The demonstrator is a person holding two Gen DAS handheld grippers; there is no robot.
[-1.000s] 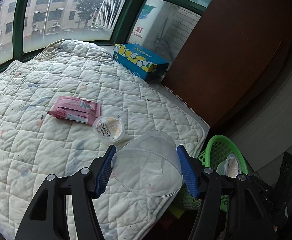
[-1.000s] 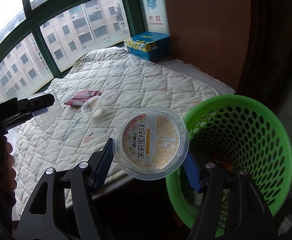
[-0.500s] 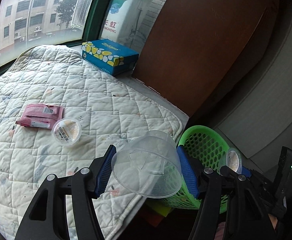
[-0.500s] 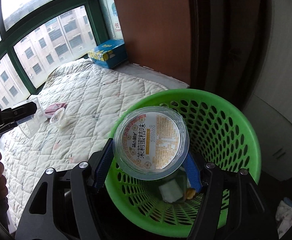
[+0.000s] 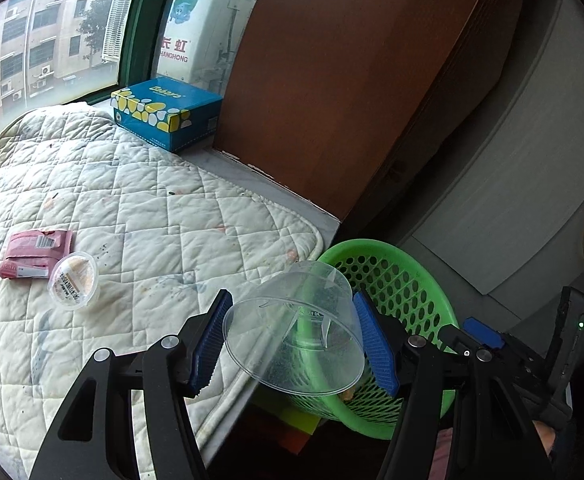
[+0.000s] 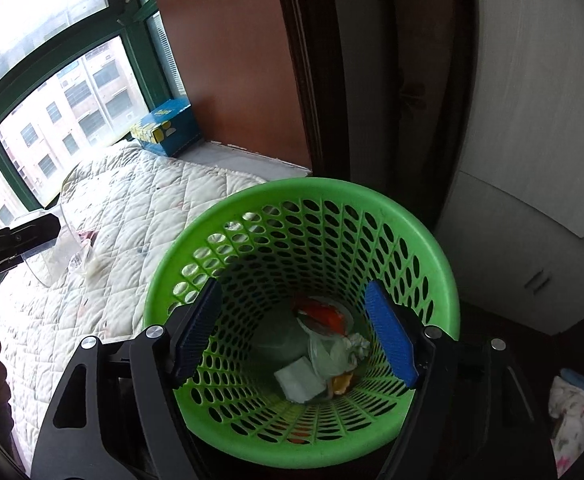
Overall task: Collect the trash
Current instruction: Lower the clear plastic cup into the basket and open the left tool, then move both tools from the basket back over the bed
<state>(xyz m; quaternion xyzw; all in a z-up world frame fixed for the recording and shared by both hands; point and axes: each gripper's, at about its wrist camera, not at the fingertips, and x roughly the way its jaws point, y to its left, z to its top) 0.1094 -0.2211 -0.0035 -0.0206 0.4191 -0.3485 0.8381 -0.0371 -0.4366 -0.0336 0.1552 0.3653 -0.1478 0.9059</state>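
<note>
basket [image 6: 444, 264] holds trash [image 6: 324, 344]; left gripper [image 5: 296, 340] clamps clear cup [image 5: 292, 320].

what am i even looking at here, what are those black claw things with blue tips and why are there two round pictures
Each round picture comes from a fisheye camera mounted on a hand-held, two-fingered gripper; a person holds one in each hand, so there is no robot arm.

The left camera shows the left gripper clamping a clear plastic cup, its mouth facing the camera, beside a green perforated plastic basket.

The right camera shows the right gripper open and empty above that basket, which holds scraps of trash.

On the white quilted mat lie a pink snack wrapper and a small sealed plastic cup. A blue and yellow tissue box sits by the window.
</note>
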